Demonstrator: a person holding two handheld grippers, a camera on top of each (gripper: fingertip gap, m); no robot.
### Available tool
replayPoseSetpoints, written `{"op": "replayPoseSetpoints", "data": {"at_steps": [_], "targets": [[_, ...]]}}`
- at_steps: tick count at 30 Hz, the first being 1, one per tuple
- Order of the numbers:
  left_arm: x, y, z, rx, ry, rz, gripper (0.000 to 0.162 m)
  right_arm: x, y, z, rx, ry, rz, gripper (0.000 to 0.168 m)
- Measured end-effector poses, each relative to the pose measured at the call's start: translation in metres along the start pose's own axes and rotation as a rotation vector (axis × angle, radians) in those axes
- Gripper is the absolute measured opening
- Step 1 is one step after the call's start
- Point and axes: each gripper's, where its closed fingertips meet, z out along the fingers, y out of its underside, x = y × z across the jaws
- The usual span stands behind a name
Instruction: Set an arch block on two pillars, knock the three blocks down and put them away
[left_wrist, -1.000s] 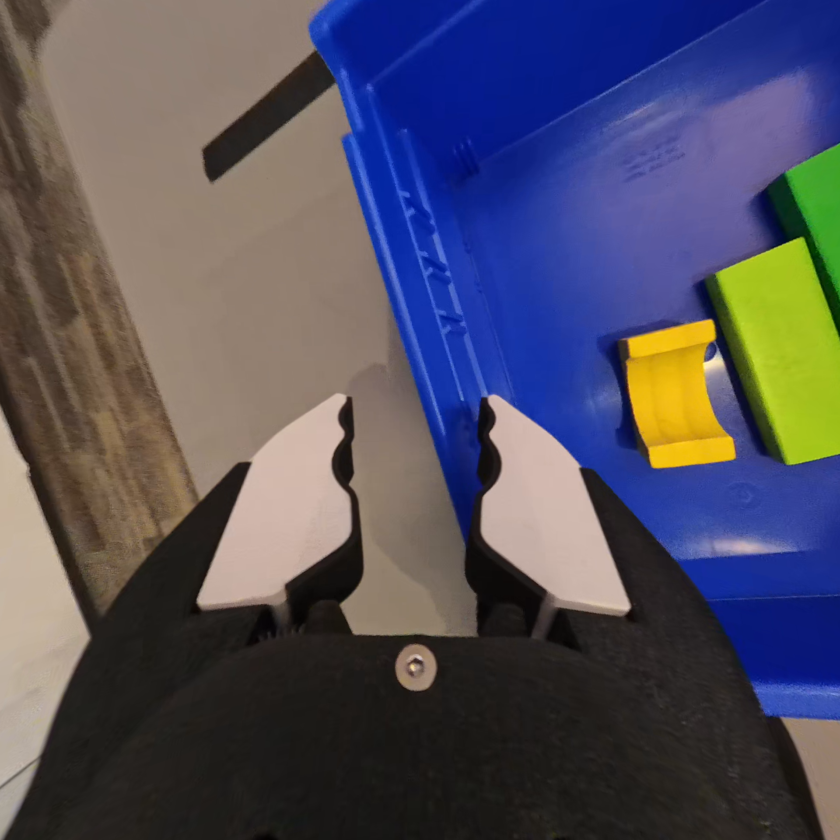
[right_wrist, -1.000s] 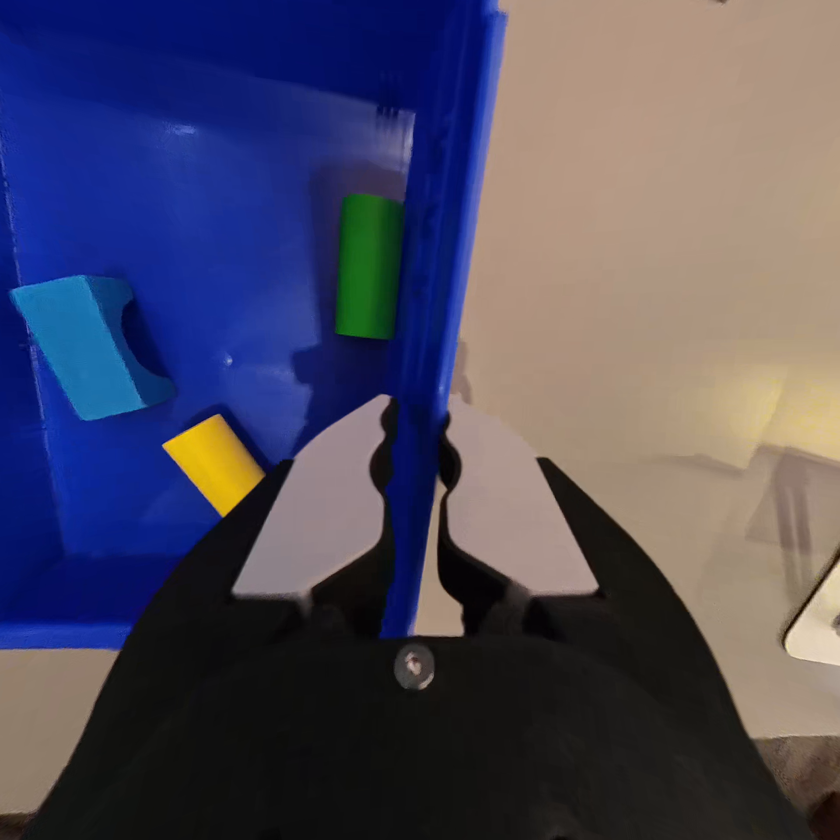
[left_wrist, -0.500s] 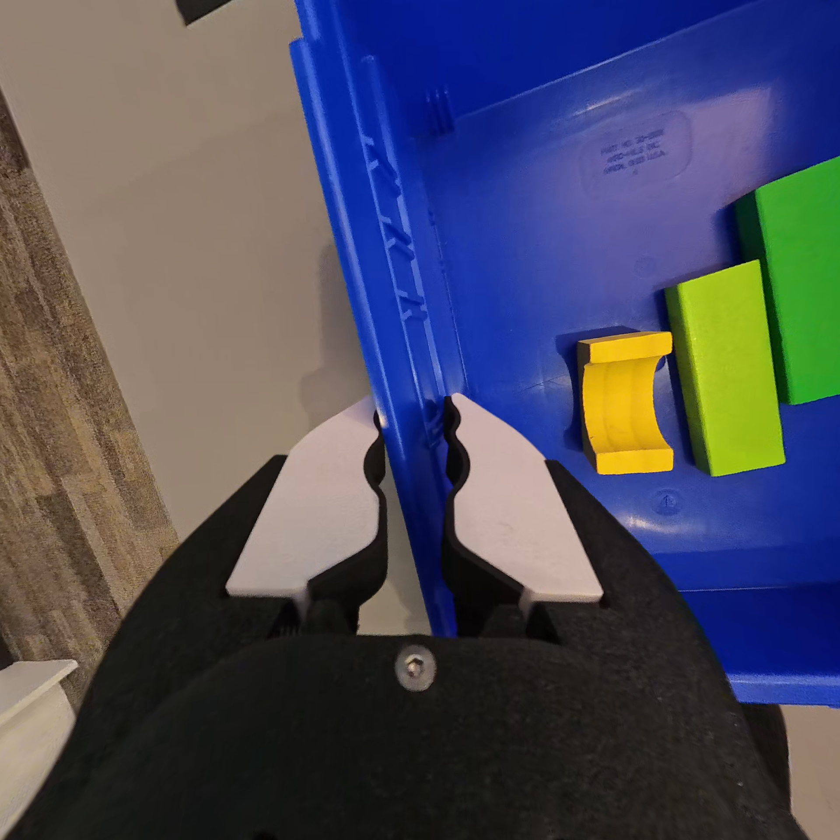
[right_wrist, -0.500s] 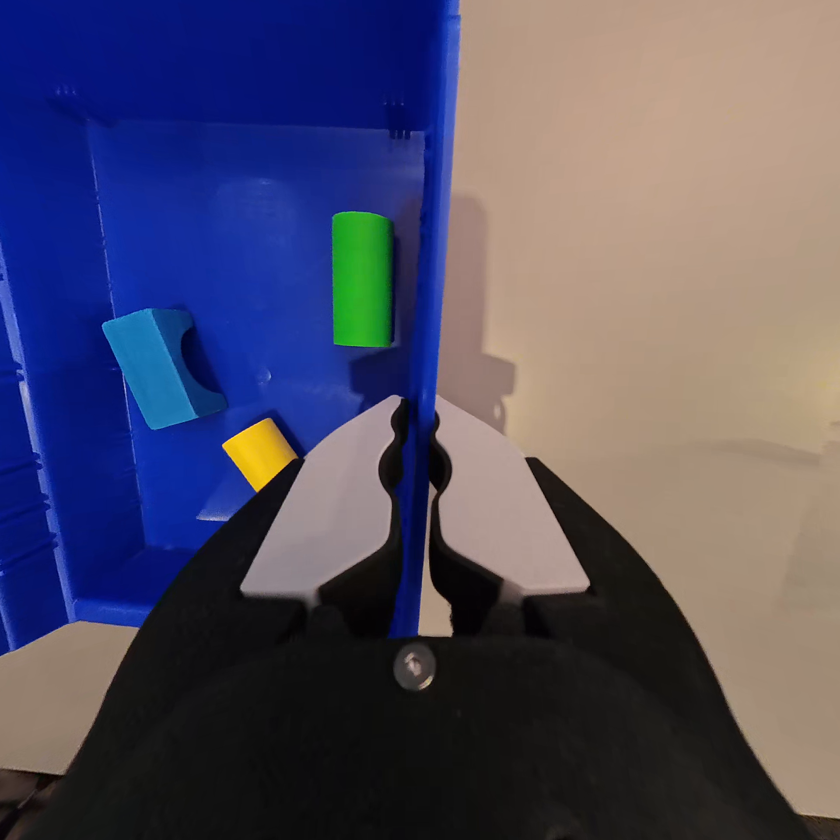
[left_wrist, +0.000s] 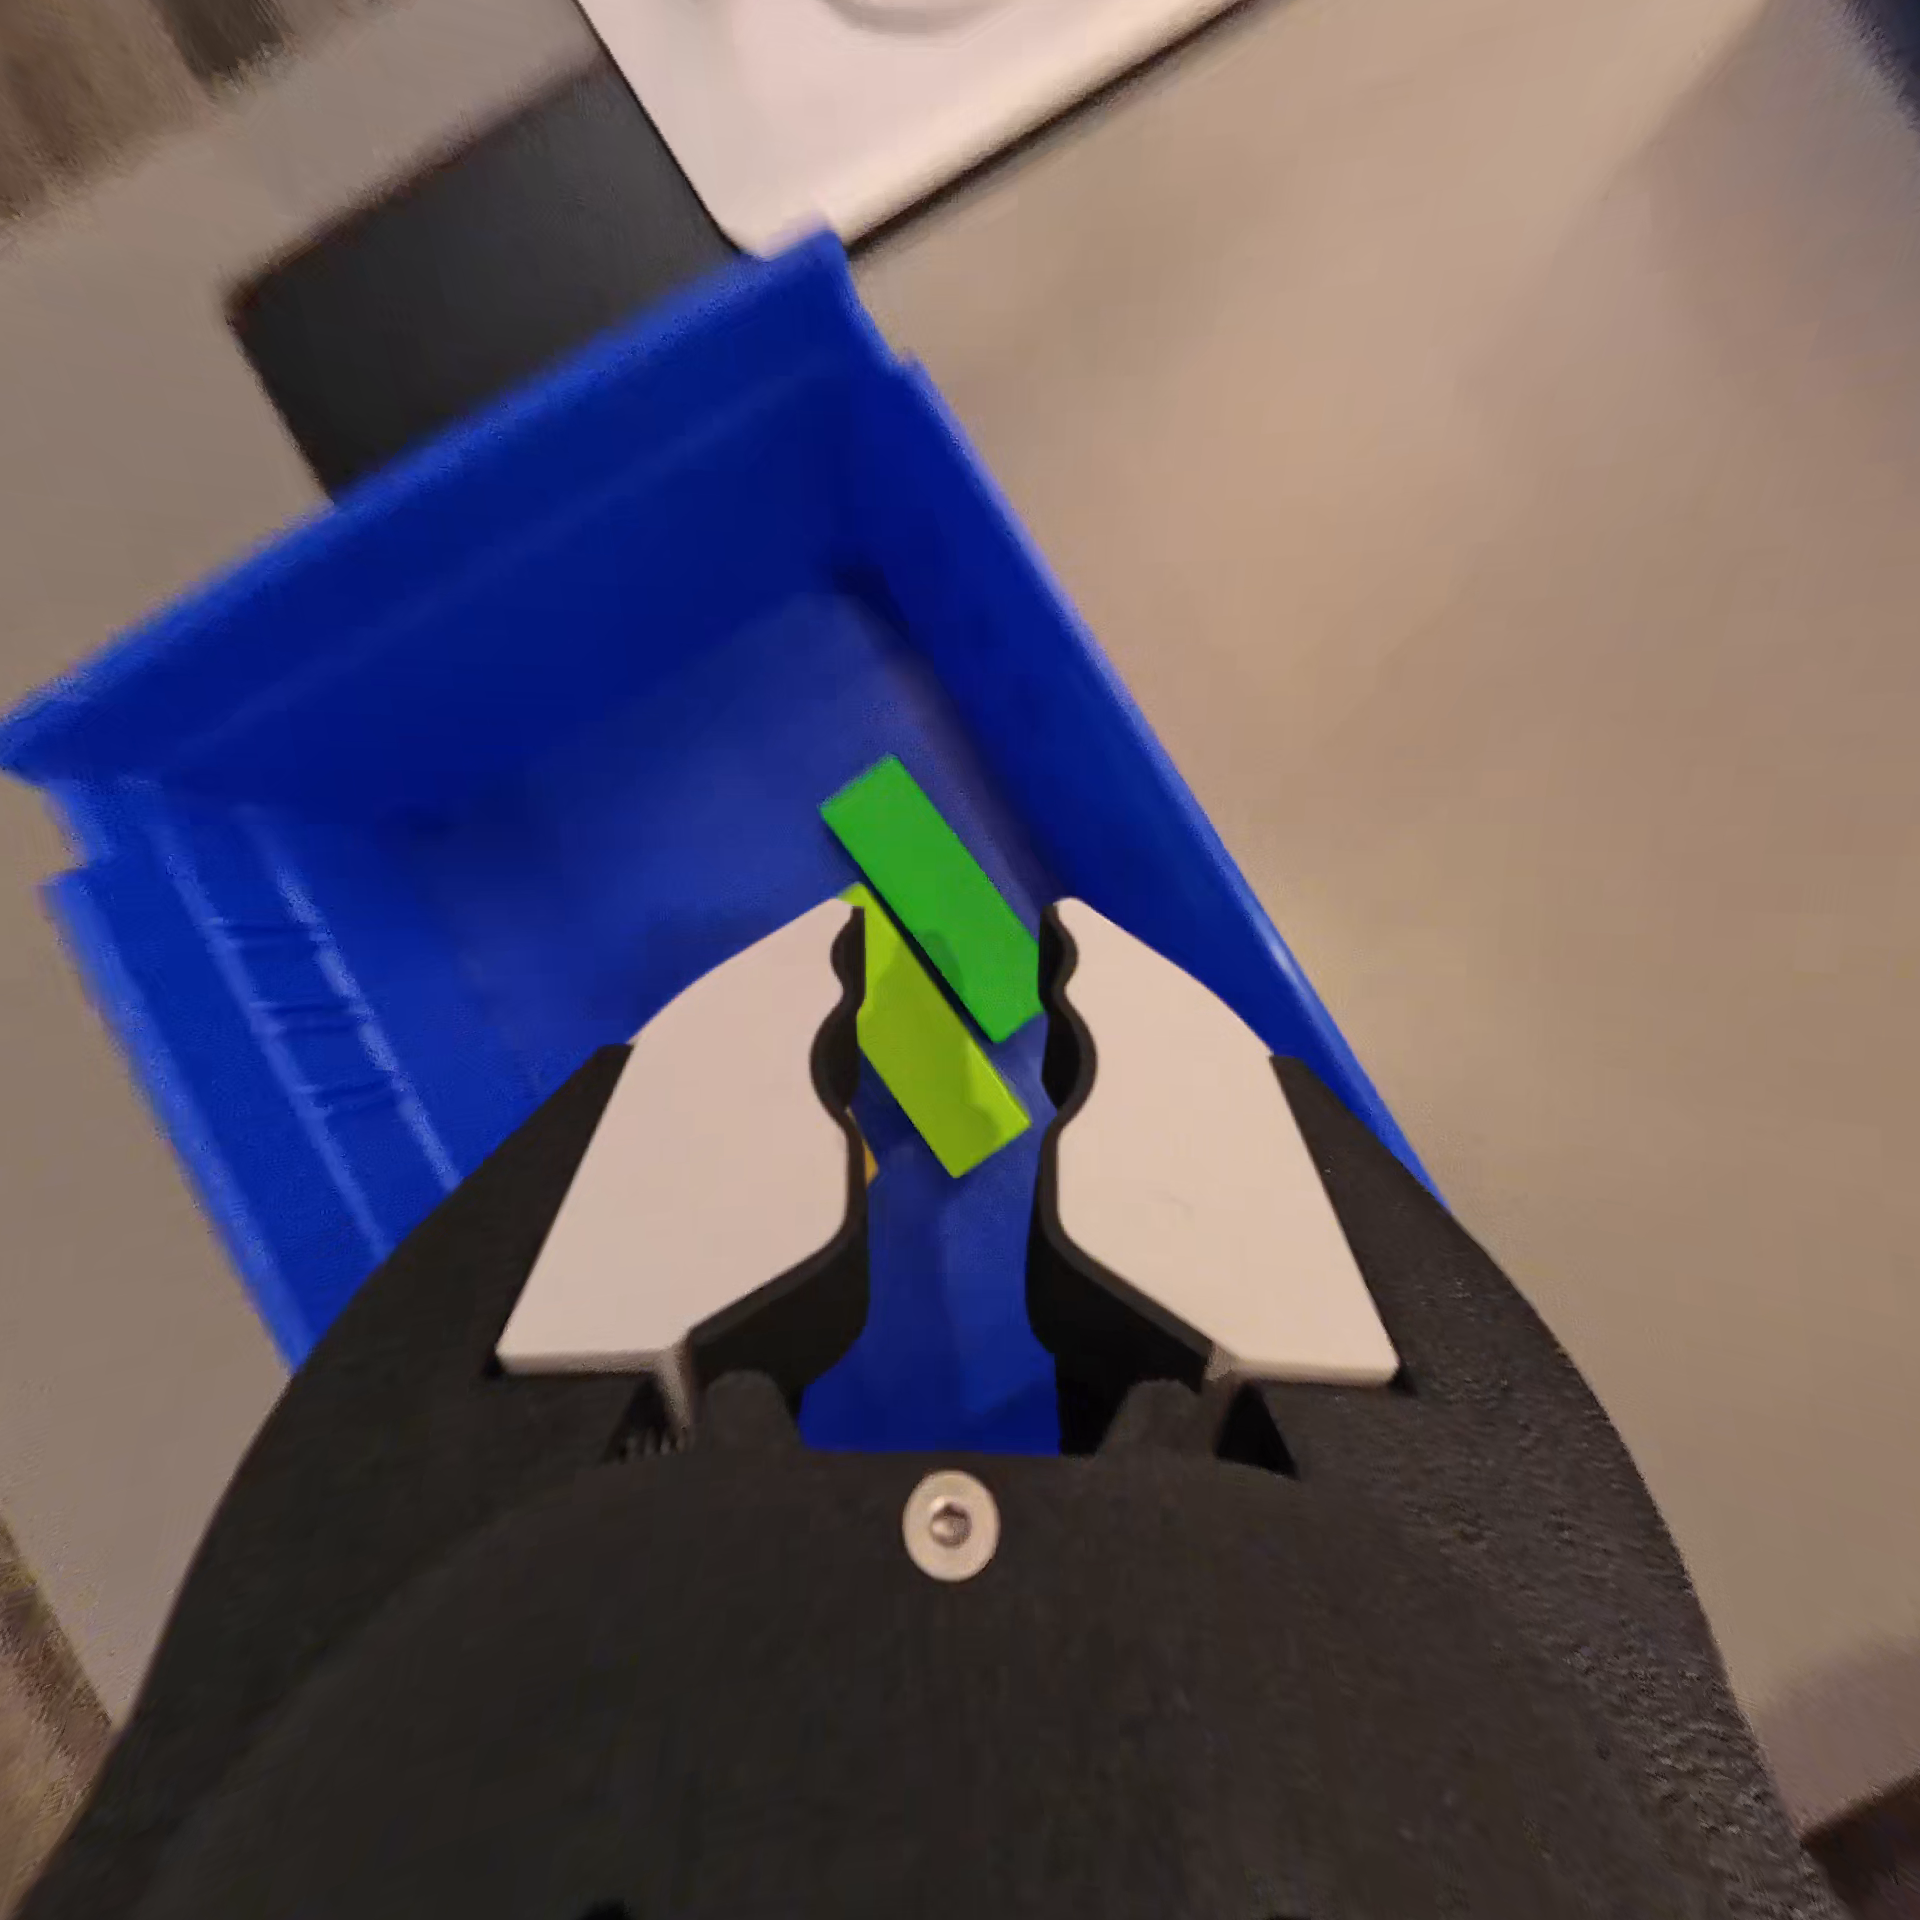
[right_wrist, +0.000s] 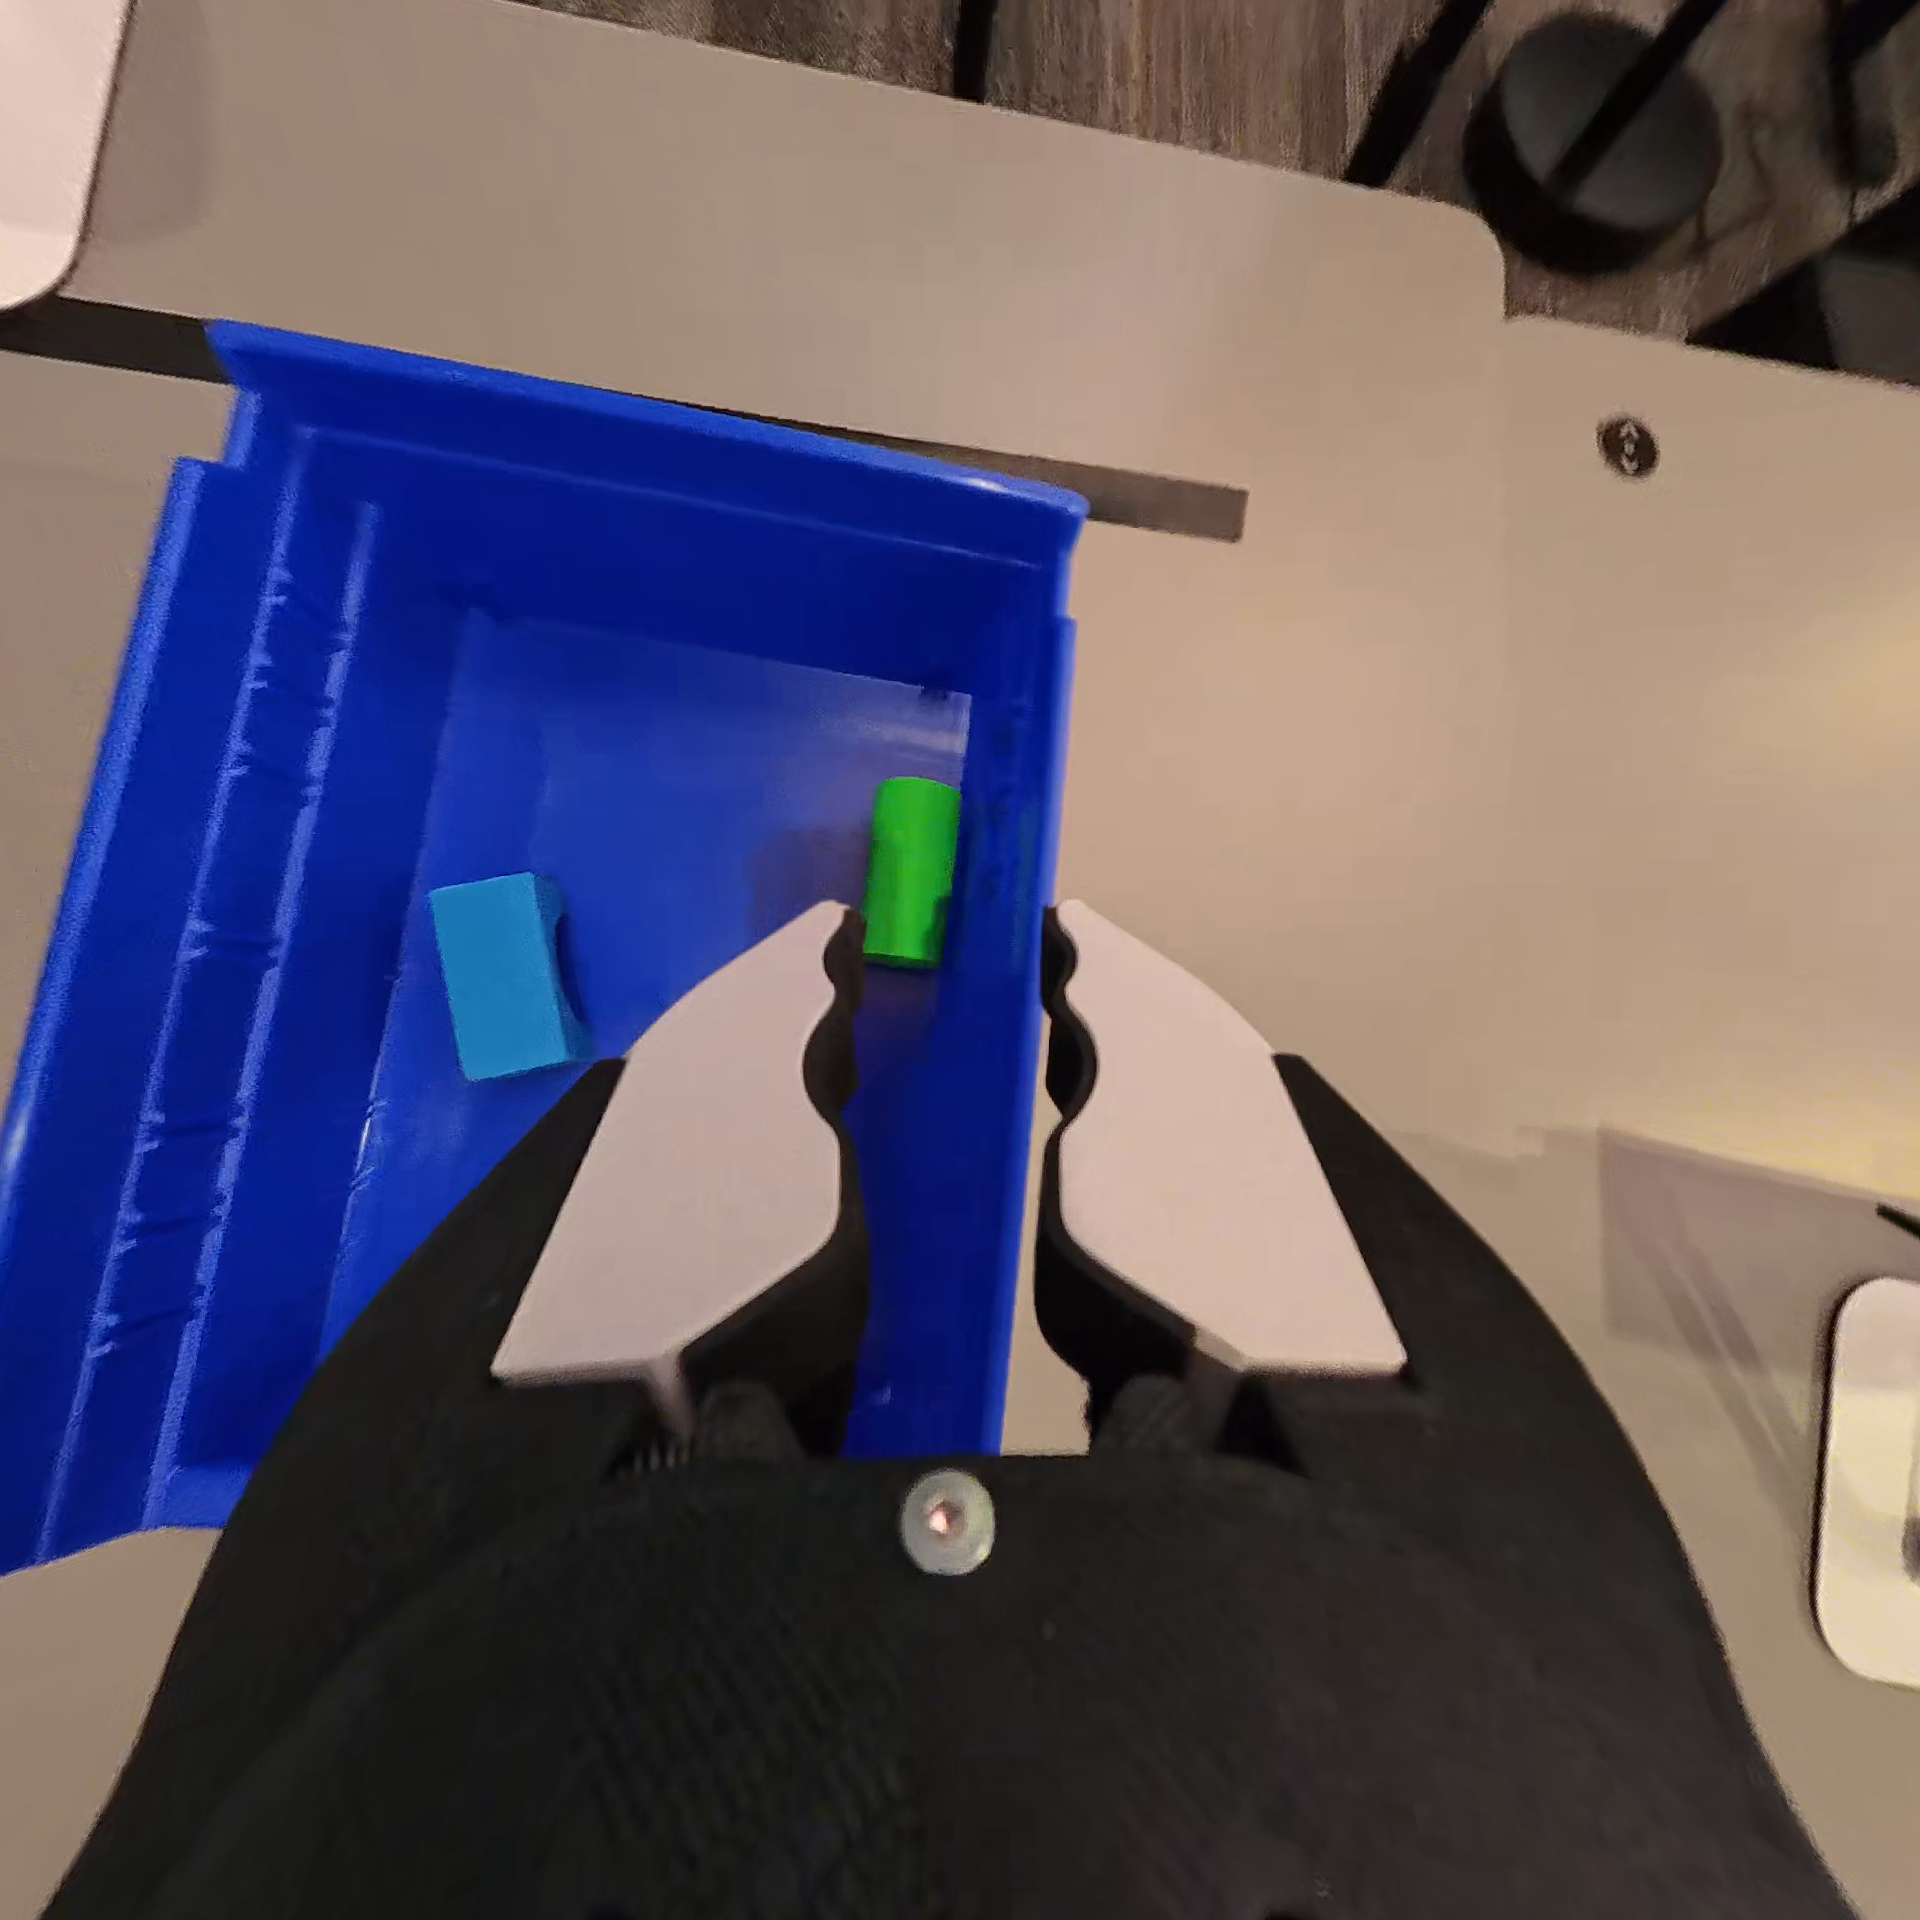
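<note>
Left wrist view:
Left gripper (left_wrist: 945, 935): I see my jaws parted with a gap between them, gripping nothing, hanging over the inside of the bin.
Bin (left_wrist: 499, 644): blue plastic, tilted across my view, sitting on the table (left_wrist: 1507, 623); the picture is smeared with motion.
Green block (left_wrist: 930, 899): a flat bar lying on the bin floor by the right wall, seen in the gap between my fingers.
Lime block (left_wrist: 935, 1070): a flat bar just beside the green one, parallel to it and nearer to me; I cannot tell whether they touch.
Yellow sliver (left_wrist: 864, 1166): a scrap of yellow at the edge of my left finger; too hidden for me to say which block it is.

Right wrist view:
Right gripper (right_wrist: 945, 935): my jaws are apart and hold nothing; the bin's right wall (right_wrist: 1039, 935) runs up the gap between my fingers without being pinched.
Arch block (right_wrist: 504, 977): light blue, lying on its side on the bin floor, left of my left finger, its curved notch turned right.
Cylinder (right_wrist: 911, 873): green, lying on the floor close against the right wall, just past my left fingertip.
White object (right_wrist: 1870, 1486): at the right edge of the table, cut off by the frame.
</note>
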Motion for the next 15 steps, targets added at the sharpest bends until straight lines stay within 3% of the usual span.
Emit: {"op": "replayPoseSetpoints", "data": {"at_steps": [7,15], "targets": [[-0.018,0.064,0.057,-0.402,-0.068,-0.113,0.052,-0.019,-0.004,0.000,-0.013,-0.014,-0.083,0.035],[-0.026,0.081,0.065,-0.487,-0.111,-0.115,0.055,-0.030,0.004,0.011,-0.084,-0.028,-0.145,0.038]]}}
